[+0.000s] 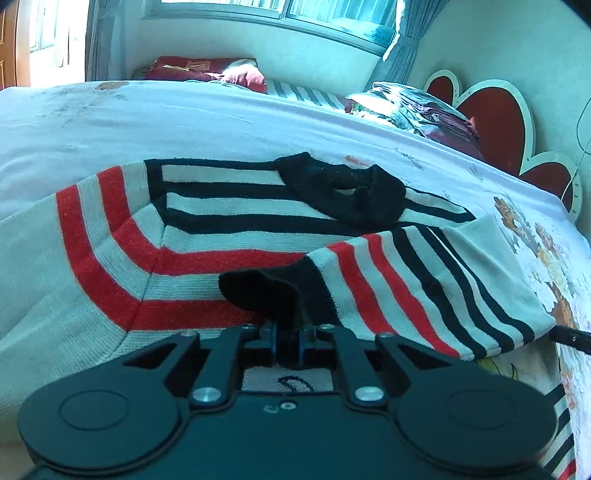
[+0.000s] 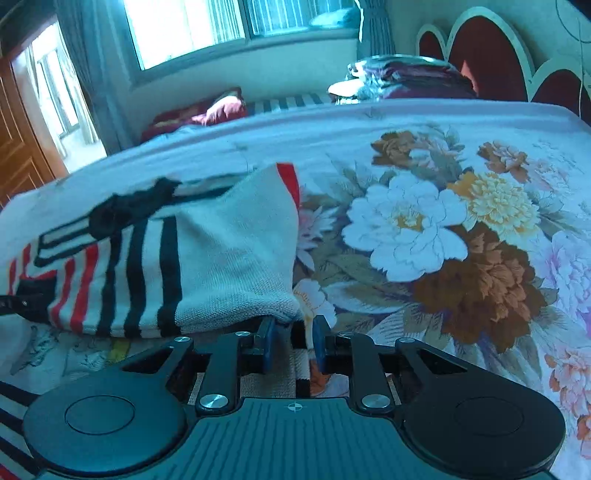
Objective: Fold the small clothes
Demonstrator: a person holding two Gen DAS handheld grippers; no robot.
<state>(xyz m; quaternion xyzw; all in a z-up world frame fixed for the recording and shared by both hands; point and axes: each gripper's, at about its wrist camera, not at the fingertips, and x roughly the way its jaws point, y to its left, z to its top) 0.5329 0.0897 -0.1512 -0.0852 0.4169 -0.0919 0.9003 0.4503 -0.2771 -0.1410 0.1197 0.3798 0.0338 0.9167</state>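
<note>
While left hand-held gripper (image 1: 289,332) pinches sleeve cuff (image 1: 273,295) (black), sweater (image 1: 229,236) overlies bedsheet (image 1: 184,118).

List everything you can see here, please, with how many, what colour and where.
sweater: one, white with red and black stripes, on the bed
bed: one, floral sheet, under the sweater
folded bedding: one stack, dark red and grey, by the headboard
headboard: one, red hearts edged white, far right
window: one, bright, on the back wall
left gripper: fingers shut on the sweater's black cuff
right gripper: fingers apart at the sweater's white edge
</note>
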